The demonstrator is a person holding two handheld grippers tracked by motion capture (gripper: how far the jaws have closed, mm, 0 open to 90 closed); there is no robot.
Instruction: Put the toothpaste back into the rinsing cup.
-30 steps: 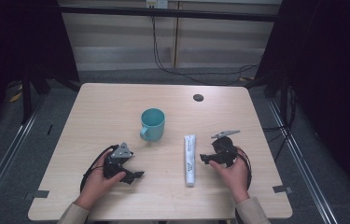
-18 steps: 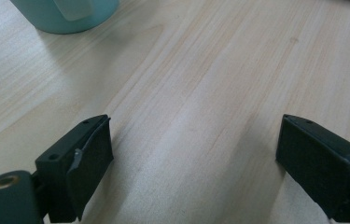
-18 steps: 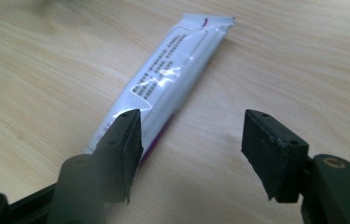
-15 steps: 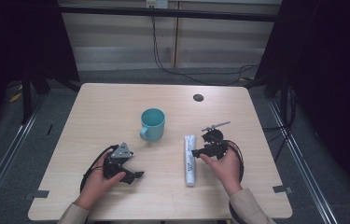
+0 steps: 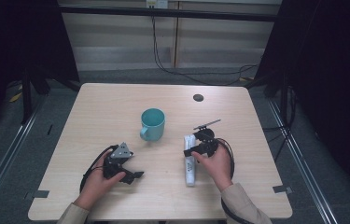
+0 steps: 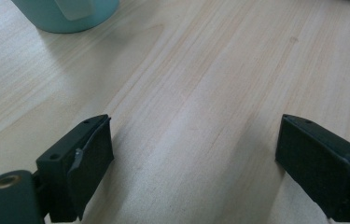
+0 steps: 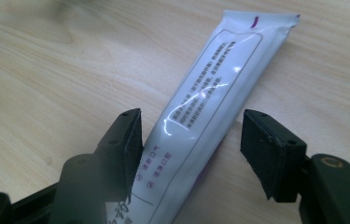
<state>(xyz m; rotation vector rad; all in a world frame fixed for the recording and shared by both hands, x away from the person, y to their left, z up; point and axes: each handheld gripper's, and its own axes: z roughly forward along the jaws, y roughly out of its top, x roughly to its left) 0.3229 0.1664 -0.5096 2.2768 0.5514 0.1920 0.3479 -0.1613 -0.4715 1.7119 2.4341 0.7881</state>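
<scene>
Right gripper [image 7: 189, 154] straddles tube [image 7: 210, 107], jaws just narrowing, half open, not yet pinching; tube's length runs between them, toward tabletop's near edge.

Pale wooden table [image 5: 116, 107], bearing teal mug [image 5: 153, 123] and white tube [image 5: 190, 165].

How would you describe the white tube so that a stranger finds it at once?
On the wooden table, look right of the teal mug. The tube lies flat between the right gripper jaws: long, white, printed with small text, unlike the round mug.
</scene>
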